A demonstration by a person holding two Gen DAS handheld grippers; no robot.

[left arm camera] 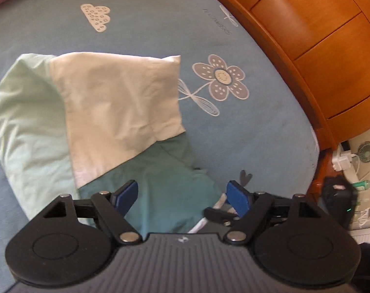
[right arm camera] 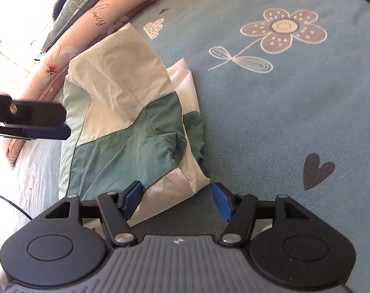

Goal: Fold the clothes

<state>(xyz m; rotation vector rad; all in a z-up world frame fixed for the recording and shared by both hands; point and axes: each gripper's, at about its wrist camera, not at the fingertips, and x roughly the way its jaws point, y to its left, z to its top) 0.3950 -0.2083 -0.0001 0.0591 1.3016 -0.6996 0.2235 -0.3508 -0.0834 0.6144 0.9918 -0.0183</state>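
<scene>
Right wrist view: the folded garment point(right arm camera: 126, 122) lies on the bed point(right arm camera: 282, 122) just ahead of the right tongs point(right arm camera: 176, 201), wide and empty, likely just released. Left tongs point(left arm camera: 183, 199) hang wide above it, holding nothing.

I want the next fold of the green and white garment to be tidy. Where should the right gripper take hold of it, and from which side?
Probably the near white corner of the garment, lying just ahead of the right gripper. It is a thin, flat, free edge on the bedsheet, so slide one of the open jaws under it from the near side, coming in low.
</scene>
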